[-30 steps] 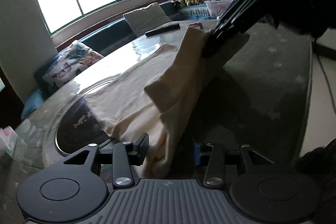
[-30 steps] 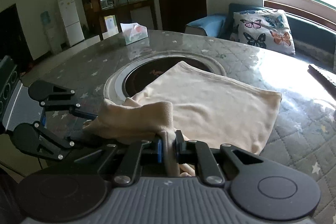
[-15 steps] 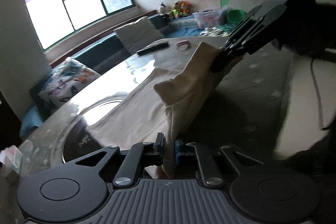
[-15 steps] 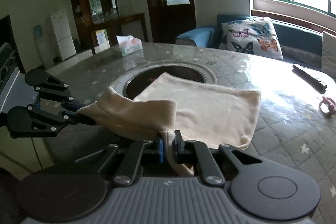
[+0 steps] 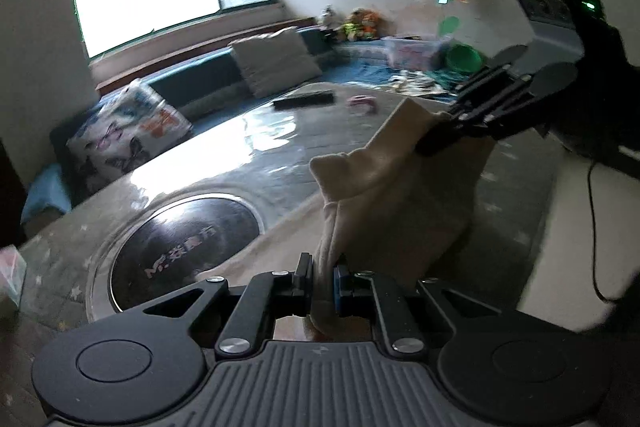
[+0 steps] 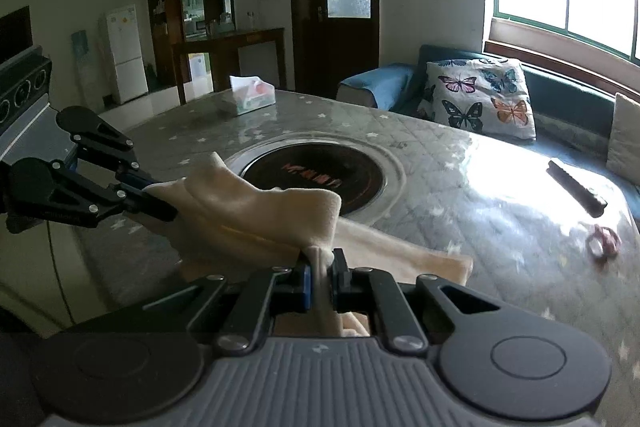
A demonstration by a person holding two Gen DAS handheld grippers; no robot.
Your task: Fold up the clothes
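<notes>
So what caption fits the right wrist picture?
Both grippers lift a cream garment off the round table.

The round grey quilted table (image 6: 460, 187) has a dark round glass plate (image 6: 316, 179) set in its middle. Beyond that plate stands a white tissue box (image 6: 253, 95). Right of it lie a black remote control (image 6: 576, 187) and a small pink ring (image 6: 604, 242). Behind the table, a butterfly-print cushion (image 6: 480, 99) rests on a blue sofa (image 6: 568, 87).
</notes>
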